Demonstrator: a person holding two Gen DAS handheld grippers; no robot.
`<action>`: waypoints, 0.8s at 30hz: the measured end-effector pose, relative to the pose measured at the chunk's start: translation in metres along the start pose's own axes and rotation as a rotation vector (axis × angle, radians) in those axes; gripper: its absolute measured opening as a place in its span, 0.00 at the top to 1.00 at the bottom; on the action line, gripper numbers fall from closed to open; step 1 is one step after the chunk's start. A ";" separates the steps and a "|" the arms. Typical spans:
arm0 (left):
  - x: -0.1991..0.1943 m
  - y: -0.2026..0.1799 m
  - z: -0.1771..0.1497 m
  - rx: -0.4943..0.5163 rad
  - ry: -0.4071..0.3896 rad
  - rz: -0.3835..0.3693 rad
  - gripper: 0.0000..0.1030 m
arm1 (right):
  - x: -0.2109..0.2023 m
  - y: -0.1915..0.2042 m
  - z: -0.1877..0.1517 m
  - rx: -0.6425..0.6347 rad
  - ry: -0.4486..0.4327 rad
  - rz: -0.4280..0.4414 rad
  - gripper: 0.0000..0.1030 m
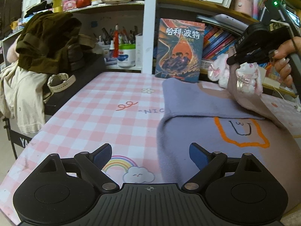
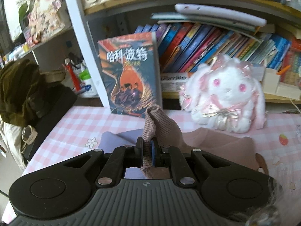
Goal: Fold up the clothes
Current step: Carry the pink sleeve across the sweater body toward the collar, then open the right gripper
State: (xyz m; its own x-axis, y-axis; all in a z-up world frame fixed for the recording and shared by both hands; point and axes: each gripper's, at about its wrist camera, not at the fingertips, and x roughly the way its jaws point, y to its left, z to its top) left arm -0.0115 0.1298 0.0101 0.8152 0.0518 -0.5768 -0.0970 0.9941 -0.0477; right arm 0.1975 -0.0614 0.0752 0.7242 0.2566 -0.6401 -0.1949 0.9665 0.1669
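Both claws first. Our left gripper (image 1: 150, 155) hangs with its jaws spread wide and nothing between the blue pads, over the near left edge of the sweater. Our right gripper (image 2: 147, 147) is clamped tight on a ribbed mauve cuff (image 2: 152, 121), which stands up out of the jaws toward 12 o'clock. In the left wrist view that right gripper (image 1: 232, 60) sits at 2 o'clock, raised off the cloth, with a hand (image 1: 284, 62) around its grip.

Largest thing around: the table (image 1: 90, 116) under a pink-and-white check cover printed with a rainbow and a cloud. On its right half lies the sweater (image 1: 197, 109), lavender and mauve, with an orange outline stitched on the front; one mauve part is drawn up toward the right gripper.

Behind, from 10 to 2 o'clock, we note a crowded bookshelf (image 2: 216, 43). A book (image 1: 179, 49) with a dragon cover stands upright at 12 o'clock, at the far edge of the sweater. A white-and-pink plush rabbit (image 2: 225, 94) sits on the table at 1 o'clock in the right wrist view, just beyond the mauve cloth. At 10 o'clock a heap of dark olive and cream clothes (image 1: 45, 43) sits off the table's left side, with a pale watch (image 1: 60, 82) at its foot. Smallest: a pen pot (image 1: 127, 54) on the lower shelf.
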 end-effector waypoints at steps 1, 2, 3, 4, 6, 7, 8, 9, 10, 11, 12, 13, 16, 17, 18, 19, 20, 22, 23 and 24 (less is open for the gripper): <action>0.000 0.002 0.000 -0.002 0.001 0.004 0.11 | 0.004 0.004 -0.001 -0.004 0.005 -0.001 0.93; -0.001 0.003 0.000 -0.003 0.002 0.007 0.11 | 0.008 0.008 -0.002 -0.008 0.008 -0.003 0.93; -0.001 0.005 0.000 -0.005 0.004 0.011 0.11 | 0.011 0.011 -0.003 -0.010 0.011 -0.005 0.93; -0.001 0.006 0.000 -0.006 0.005 0.013 0.11 | 0.015 0.014 -0.003 -0.011 0.014 -0.005 0.93; -0.002 0.008 -0.001 -0.009 0.007 0.017 0.11 | 0.020 0.019 -0.004 -0.014 0.017 -0.004 0.92; -0.002 0.009 -0.001 -0.010 0.008 0.019 0.11 | 0.023 0.021 -0.004 -0.019 0.017 -0.004 0.92; -0.002 0.010 -0.001 -0.011 0.008 0.020 0.11 | 0.026 0.024 -0.004 -0.022 0.020 -0.004 0.92; -0.002 0.010 -0.001 -0.011 0.008 0.019 0.11 | 0.028 0.026 -0.004 -0.023 0.024 -0.004 0.92; -0.002 0.010 -0.001 -0.010 0.007 0.018 0.11 | 0.031 0.027 -0.005 -0.025 0.029 -0.006 0.92; -0.002 0.010 -0.001 -0.009 0.007 0.017 0.11 | 0.034 0.029 -0.006 -0.027 0.034 -0.008 0.92; -0.002 0.011 -0.001 -0.008 0.007 0.016 0.11 | 0.036 0.030 -0.007 -0.028 0.041 -0.009 0.92; -0.002 0.011 -0.001 -0.008 0.008 0.015 0.11 | 0.039 0.031 -0.008 -0.031 0.046 -0.011 0.92; -0.002 0.011 -0.002 -0.006 0.011 0.013 0.11 | 0.046 0.031 -0.010 -0.036 0.059 -0.011 0.91; -0.002 0.011 -0.001 -0.005 0.010 0.012 0.11 | 0.048 0.031 -0.010 -0.036 0.064 -0.007 0.90; -0.003 0.011 -0.001 -0.003 0.008 0.011 0.11 | 0.049 0.031 -0.010 -0.036 0.066 0.004 0.87; -0.002 0.010 -0.001 -0.002 0.007 0.010 0.11 | 0.049 0.031 -0.010 -0.036 0.068 0.017 0.83; -0.002 0.010 0.000 0.000 0.006 0.010 0.11 | 0.047 0.032 -0.010 -0.034 0.064 0.036 0.70; -0.002 0.010 0.001 0.002 0.003 0.007 0.10 | 0.041 0.033 -0.009 -0.030 0.049 0.081 0.61; -0.002 0.009 0.001 0.003 0.001 0.006 0.10 | 0.037 0.034 -0.008 -0.028 0.043 0.101 0.61; -0.002 0.009 0.002 0.004 0.000 0.005 0.10 | 0.034 0.035 -0.007 -0.027 0.038 0.120 0.60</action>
State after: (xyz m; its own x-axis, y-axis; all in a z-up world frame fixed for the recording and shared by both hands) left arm -0.0128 0.1386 0.0123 0.8148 0.0568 -0.5770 -0.0986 0.9943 -0.0415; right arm 0.2104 -0.0189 0.0544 0.6689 0.3694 -0.6450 -0.2965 0.9284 0.2242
